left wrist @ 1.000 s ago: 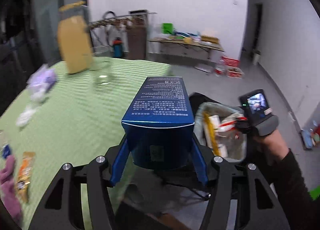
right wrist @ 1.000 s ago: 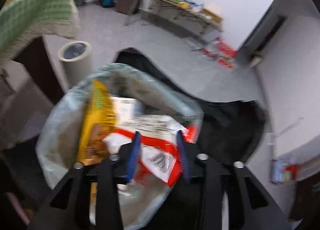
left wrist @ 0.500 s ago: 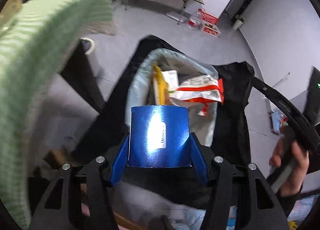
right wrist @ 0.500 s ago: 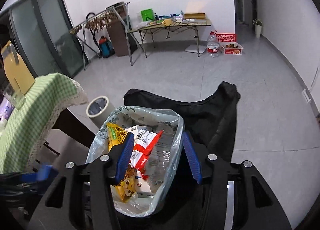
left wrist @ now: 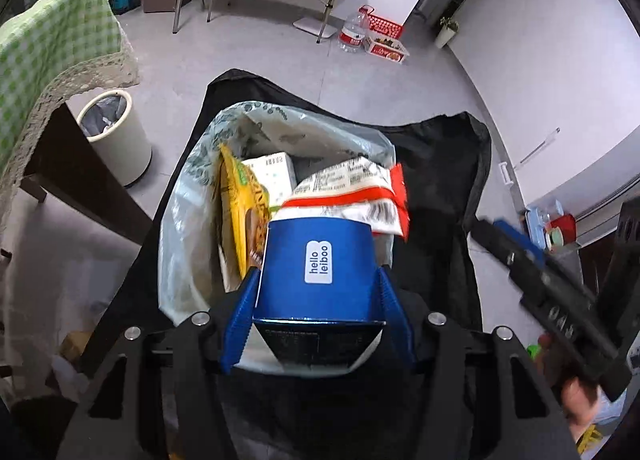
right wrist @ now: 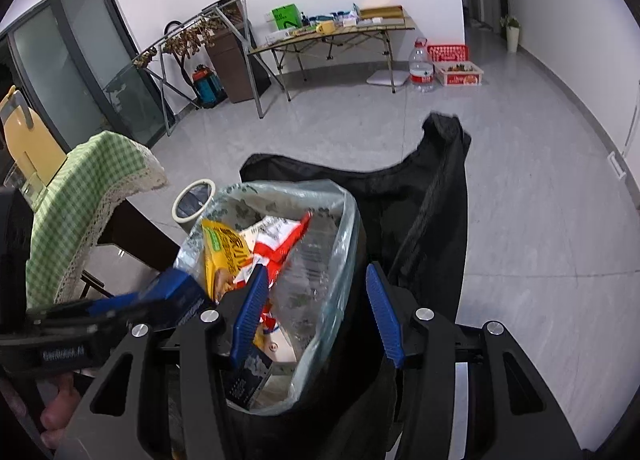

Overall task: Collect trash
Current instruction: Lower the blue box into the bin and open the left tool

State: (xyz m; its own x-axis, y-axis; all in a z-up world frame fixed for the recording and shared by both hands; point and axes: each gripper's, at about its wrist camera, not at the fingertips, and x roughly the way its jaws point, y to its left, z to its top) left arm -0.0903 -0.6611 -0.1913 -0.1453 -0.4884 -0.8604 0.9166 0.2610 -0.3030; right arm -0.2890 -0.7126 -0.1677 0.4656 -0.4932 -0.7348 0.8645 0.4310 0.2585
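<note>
Box (left wrist: 318,266) sits clamped in the left gripper (left wrist: 316,316) just above the bag (left wrist: 184,220) of wrappers, so the drop-in step seems next, needing those jaws released, while the right gripper (right wrist: 316,314), jaws just widened, straddles the bag's rim without pinching.

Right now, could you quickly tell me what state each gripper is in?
Left gripper: closed on the blue box, over the trash bag.
Right gripper: open, holding nothing, jaws just opened further; the bag's rim sits between them.

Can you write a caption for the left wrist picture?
Left gripper holds a blue box over a trash bag.
</note>
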